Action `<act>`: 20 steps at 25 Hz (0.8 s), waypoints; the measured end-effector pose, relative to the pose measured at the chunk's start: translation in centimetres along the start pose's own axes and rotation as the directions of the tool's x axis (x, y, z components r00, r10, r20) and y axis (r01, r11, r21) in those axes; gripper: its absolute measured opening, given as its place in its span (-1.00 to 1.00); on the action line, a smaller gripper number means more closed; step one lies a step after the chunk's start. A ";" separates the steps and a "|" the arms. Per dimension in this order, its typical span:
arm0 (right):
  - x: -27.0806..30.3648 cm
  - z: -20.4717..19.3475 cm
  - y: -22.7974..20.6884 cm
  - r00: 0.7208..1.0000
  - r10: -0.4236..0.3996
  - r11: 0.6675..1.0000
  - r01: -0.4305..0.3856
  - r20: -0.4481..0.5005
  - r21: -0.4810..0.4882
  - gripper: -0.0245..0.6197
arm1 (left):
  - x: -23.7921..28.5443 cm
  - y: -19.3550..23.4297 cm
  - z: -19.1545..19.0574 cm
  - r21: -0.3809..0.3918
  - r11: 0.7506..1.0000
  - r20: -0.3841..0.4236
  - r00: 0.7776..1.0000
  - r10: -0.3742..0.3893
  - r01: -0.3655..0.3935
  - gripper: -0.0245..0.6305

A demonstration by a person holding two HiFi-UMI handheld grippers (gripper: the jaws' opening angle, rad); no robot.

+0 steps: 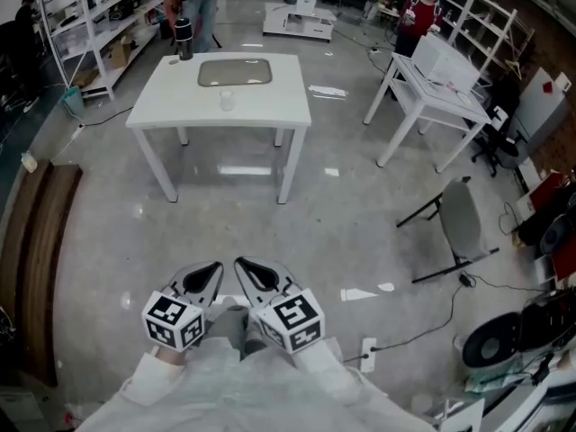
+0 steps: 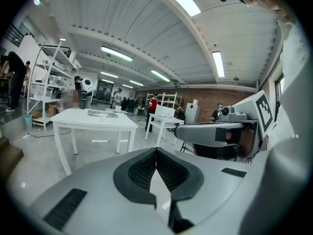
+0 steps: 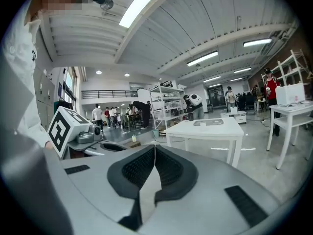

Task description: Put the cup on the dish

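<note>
Cup (image 1: 227, 101) is sitting on the white table (image 1: 270, 120) in the upper middle of the head view, not on the dish.

Glossy grey floor (image 1: 342, 223) is filling most of that view, with the white table standing well apart from the person at the lower edge. A second white table (image 1: 423, 102) is standing at the upper right, carrying a white box (image 1: 447, 61), and a grey folding chair (image 1: 461, 221) is standing at the right below it.

At the lower middle of the frame the person is holding both tongs side by side, pointing towards the table. The left gripper (image 1: 214, 268) is showing its jaws pressed together with nothing between them. The right gripper (image 1: 243, 266) is doing the same, with its ribbed pads meeting along one line and gripping nothing. Both are hanging over bare floor, far short of the table.

On the tabletop, the dish (image 1: 235, 72), a flat rounded rectangle, is lying towards the far edge. A dark bottle (image 1: 184, 39) is standing at the far left corner. The cup, the smallest of these, is resting just below the dish in the frame, near its left half and apart from it.
</note>
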State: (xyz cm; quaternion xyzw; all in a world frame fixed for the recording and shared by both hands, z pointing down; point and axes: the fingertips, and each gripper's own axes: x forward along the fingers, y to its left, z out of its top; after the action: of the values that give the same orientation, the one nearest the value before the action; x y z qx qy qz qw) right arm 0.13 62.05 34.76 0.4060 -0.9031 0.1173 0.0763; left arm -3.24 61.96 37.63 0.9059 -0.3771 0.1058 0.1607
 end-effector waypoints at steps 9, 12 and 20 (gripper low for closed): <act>5.4 2.4 -4.8 0.999 -0.030 0.999 0.031 0.010 -0.017 -0.88 | 4.2 5.7 2.6 -0.017 1.000 0.008 1.000 0.017 -0.017 -0.90; 8.0 3.6 -7.3 1.000 -0.030 0.998 0.030 0.005 -0.052 -0.88 | 6.9 8.3 4.0 -0.014 1.000 0.010 1.000 0.019 -0.019 -0.90; 16.3 8.4 -14.6 0.994 -0.096 0.995 0.097 0.044 -0.034 -0.88 | 13.6 15.7 9.4 0.018 0.997 0.000 0.997 -0.071 0.071 -0.90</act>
State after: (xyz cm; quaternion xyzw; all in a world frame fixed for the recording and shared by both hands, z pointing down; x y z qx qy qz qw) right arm -0.02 38.66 32.73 0.4501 -0.8858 0.0885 0.0698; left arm -4.41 39.20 36.52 0.9202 -0.3438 0.1031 0.1562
